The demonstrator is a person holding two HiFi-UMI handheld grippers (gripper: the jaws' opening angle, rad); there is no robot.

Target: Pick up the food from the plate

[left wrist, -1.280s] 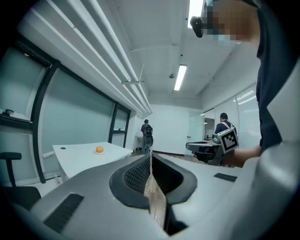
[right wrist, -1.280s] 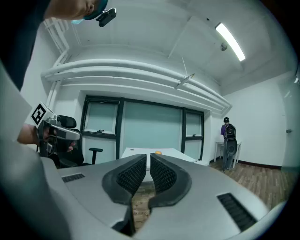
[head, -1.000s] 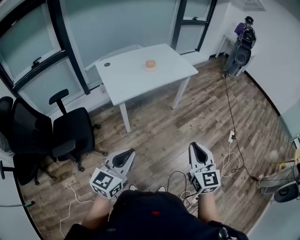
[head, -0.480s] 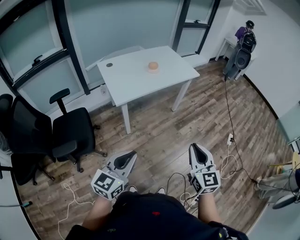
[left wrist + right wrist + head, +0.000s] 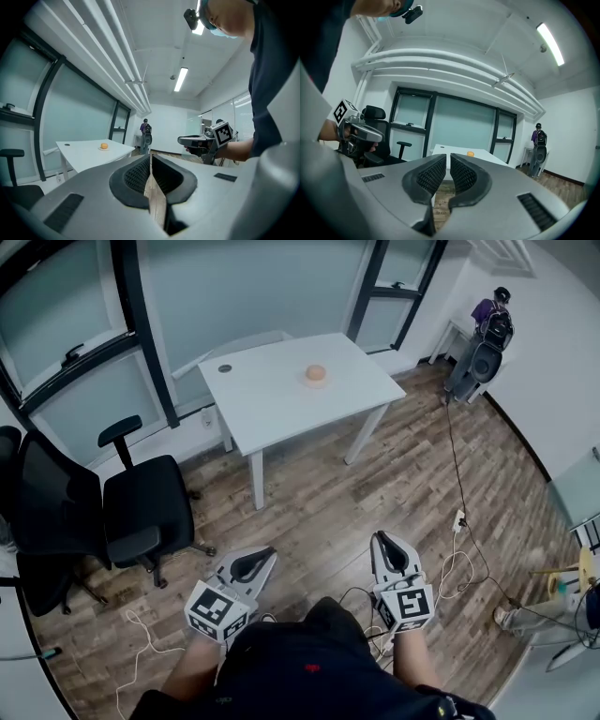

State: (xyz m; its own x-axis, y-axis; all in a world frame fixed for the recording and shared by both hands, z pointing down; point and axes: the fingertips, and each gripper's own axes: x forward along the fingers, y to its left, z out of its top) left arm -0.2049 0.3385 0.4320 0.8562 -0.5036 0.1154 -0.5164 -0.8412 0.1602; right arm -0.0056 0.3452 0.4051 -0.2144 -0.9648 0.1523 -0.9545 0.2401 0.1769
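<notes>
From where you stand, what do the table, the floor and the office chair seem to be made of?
The table: probably laminate or painted board, with a smooth matte white top; the white legs are perhaps metal.
The floor: wood or wood-look planks, with brown grain and seams showing; which one, I cannot tell.
The chair: black, the seat looks like padded fabric, the armrests are likely plastic.

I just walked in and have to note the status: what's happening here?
A person stands on the wooden floor with a gripper in each hand. The left gripper and the right gripper are both shut and empty, held low, well away from the white table. The orange food sits on its small plate there, not yet picked up.
</notes>
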